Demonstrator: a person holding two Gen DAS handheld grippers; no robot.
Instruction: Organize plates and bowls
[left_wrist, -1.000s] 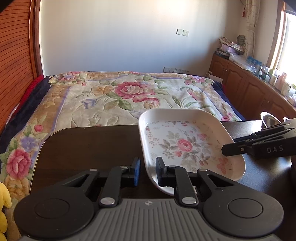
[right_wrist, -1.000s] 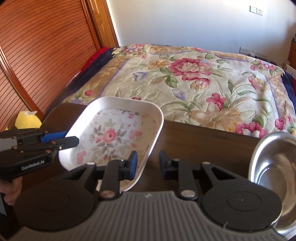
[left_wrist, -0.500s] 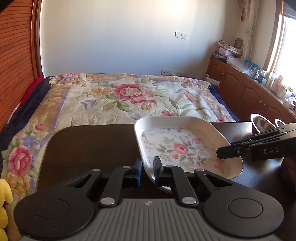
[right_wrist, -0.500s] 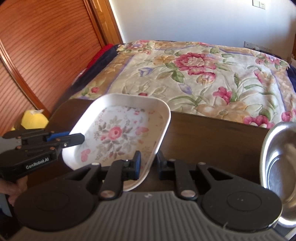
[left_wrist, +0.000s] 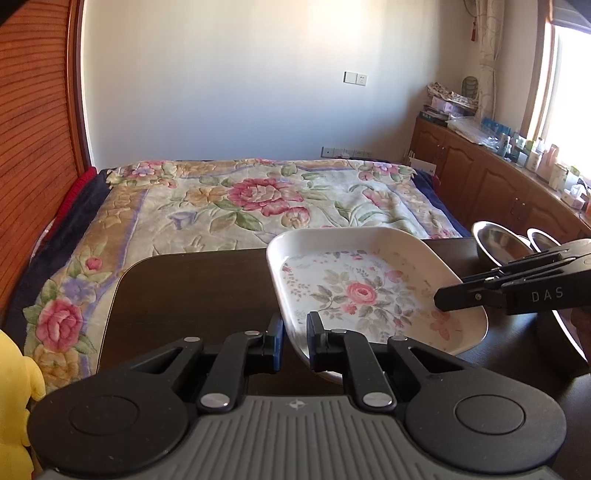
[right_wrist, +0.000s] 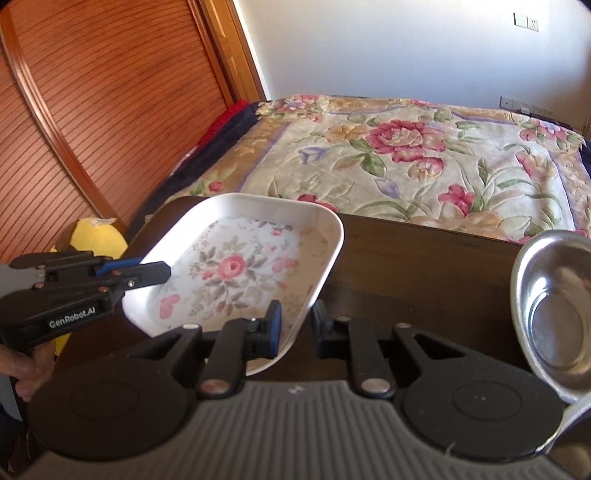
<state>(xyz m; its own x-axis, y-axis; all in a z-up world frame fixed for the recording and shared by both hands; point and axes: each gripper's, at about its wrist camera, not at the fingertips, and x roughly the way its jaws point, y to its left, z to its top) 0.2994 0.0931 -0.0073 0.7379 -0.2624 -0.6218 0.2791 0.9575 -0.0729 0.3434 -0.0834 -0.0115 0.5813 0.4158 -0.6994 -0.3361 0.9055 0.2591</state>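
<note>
Both claws clamp the floral plate (left_wrist: 373, 291), a white square dish with a rose print, which is lifted and tilted above the dark counter (left_wrist: 192, 291). The left claw (left_wrist: 295, 341) grips the rim at the plate's 6 o'clock edge in the left wrist view, 1 pad inside and 1 outside. The right claw (right_wrist: 297, 325) is closed on the opposite rim, its jaws having just been closing with the rim between them. In the left wrist view it enters from 3 o'clock. 2 steel bowls (left_wrist: 498, 245) stand on the counter near 2 o'clock of the plate. A floral bedspread (left_wrist: 251, 199) lies beyond at 12 o'clock.
</note>
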